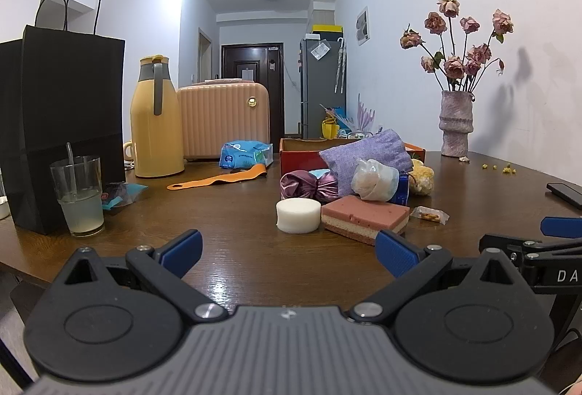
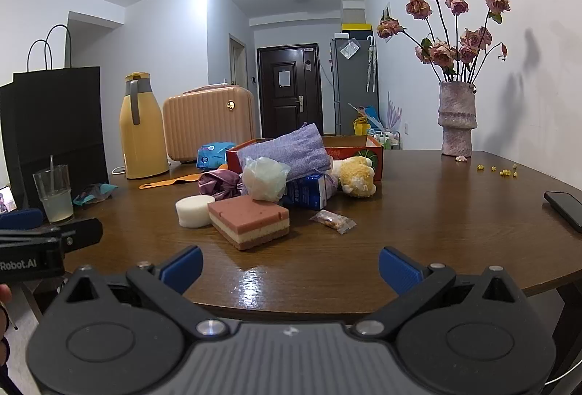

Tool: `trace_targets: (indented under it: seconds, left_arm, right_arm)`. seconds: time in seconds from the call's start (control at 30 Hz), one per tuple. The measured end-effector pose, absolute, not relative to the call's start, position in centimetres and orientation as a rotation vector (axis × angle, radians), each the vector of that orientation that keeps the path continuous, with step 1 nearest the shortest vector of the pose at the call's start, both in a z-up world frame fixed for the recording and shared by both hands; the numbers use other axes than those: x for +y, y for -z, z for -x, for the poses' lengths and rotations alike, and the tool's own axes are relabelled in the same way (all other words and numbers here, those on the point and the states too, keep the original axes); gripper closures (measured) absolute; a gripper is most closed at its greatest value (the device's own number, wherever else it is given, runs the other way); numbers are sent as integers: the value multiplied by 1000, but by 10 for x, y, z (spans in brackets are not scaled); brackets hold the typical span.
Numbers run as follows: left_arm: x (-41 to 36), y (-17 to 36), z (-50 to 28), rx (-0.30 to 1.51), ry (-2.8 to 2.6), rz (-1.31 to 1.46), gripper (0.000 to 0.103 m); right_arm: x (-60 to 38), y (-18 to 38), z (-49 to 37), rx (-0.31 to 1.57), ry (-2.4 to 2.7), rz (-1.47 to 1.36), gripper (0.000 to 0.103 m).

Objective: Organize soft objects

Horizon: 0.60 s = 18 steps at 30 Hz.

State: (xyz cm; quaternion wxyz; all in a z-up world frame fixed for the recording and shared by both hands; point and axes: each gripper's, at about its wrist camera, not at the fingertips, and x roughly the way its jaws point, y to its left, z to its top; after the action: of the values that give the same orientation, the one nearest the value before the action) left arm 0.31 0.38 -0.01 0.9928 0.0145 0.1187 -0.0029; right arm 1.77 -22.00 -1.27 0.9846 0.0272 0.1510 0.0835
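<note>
Left gripper point(image 1: 289, 251) with fingers point(image 1: 182, 247) spread wide and empty above the bench point(image 1: 218, 213), white sponge point(image 1: 298, 215) and pink sponge point(image 1: 365, 216) just ahead of them, purple cloth point(image 1: 367, 153) and box point(image 1: 298, 151) farther ahead, right gripper point(image 2: 289, 264) likewise wide open and empty, yellow plush toy point(image 2: 358, 176) well ahead.

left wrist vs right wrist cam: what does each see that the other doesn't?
Only the left wrist view: the right gripper at the frame's right edge, and the whole black paper bag.
Only the right wrist view: the left gripper at the left edge, a small lit screen, and the blue carton nearly in full.
Both: white round sponge, pink layered sponge, purple cloth, red box, vase, phone.
</note>
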Motion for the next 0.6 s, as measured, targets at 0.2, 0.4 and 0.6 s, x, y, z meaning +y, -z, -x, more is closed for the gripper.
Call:
trace_targets:
  seconds: [0.2,0.4,0.6]
  left_arm:
    - [4,0,-4,240,8,-29,0]
    - [5,1,-4,243,12,-33,0]
    - [6,2,-50,236,15,-54,0]
  right_arm:
    - [-219,13,-18,302,-170,-52,0]
    - [-219,15,-18,303,-167,-51,0]
    - [-222,18,-37,297,-163,-12,0]
